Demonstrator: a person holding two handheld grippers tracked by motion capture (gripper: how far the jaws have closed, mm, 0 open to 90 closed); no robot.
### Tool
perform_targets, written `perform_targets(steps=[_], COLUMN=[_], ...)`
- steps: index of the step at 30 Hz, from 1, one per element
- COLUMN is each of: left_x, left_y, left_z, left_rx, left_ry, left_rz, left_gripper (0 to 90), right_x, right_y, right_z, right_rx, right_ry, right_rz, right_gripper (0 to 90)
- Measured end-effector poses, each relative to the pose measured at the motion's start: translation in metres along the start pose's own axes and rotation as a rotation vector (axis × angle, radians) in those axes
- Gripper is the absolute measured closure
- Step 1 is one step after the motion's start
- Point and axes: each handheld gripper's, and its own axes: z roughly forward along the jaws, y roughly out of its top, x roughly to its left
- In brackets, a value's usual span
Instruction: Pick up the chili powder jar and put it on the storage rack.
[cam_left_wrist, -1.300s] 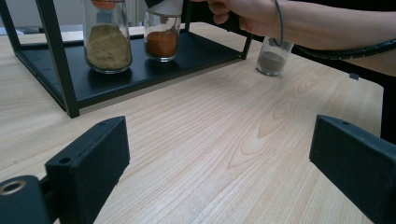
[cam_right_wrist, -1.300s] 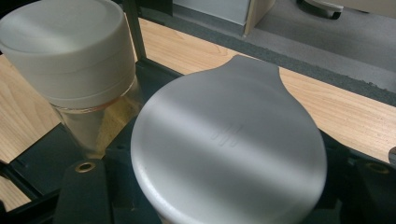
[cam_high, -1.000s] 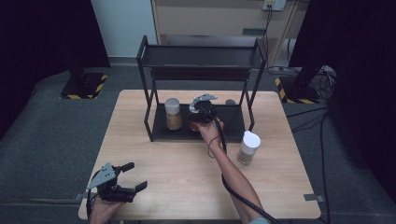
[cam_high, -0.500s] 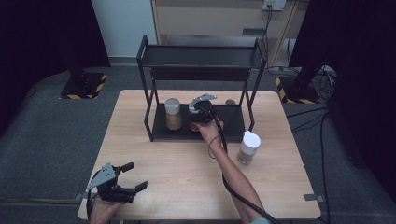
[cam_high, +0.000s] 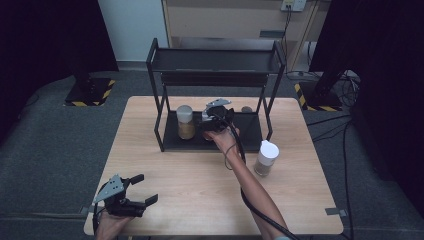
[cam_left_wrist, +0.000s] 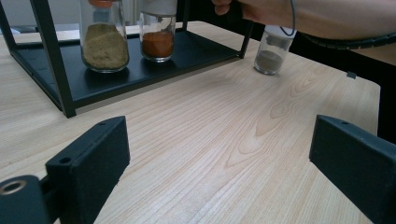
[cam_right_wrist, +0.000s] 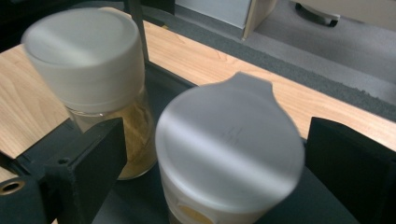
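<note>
Since the earlier frame the right gripper (cam_high: 216, 114) jaws have just been opening; the hand itself has barely shifted. In the right gripper view the jaws stand spread on either side of the orange spice jar (cam_right_wrist: 229, 154), with a gap at each side, pads not pressing. That jar stands on the lower shelf of the black rack (cam_high: 252, 131), just right of the tan spice jar (cam_high: 186, 122). From above, the gripper and hand hide the orange jar almost wholly; the jar's contents show in the left gripper view (cam_left_wrist: 158, 43), where its lid is cut off at the top edge. Left gripper (cam_high: 131, 194) rests at the near left corner of the counter (cam_high: 300, 200), jaws spread, nothing between them. A white-lidded jar (cam_high: 266, 158) stands on the counter right of the rack; contents greyish, hard to make out.
</note>
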Motion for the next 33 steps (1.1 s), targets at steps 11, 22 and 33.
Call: perform_targets(steps=[11, 22, 33], left_x=[0.0, -0.001, -0.001], left_y=[0.0, 0.001, 0.001], left_z=[0.0, 0.001, 0.001], left_rx=[0.002, 0.005, 0.009], left_ry=[0.001, 0.002, 0.004], left_rz=[0.003, 0.005, 0.006], left_gripper=[4.0, 4.0, 4.0], right_x=[-0.009, -0.012, -0.013], right_y=[0.012, 0.013, 0.0], right_z=[-0.03, -0.073, -0.122], right_rx=[-0.019, -0.049, -0.092], right_ry=[0.058, 0.12, 0.173], right_rz=[-0.002, -0.048, -0.091], right_gripper=[6.4, 6.5, 7.2])
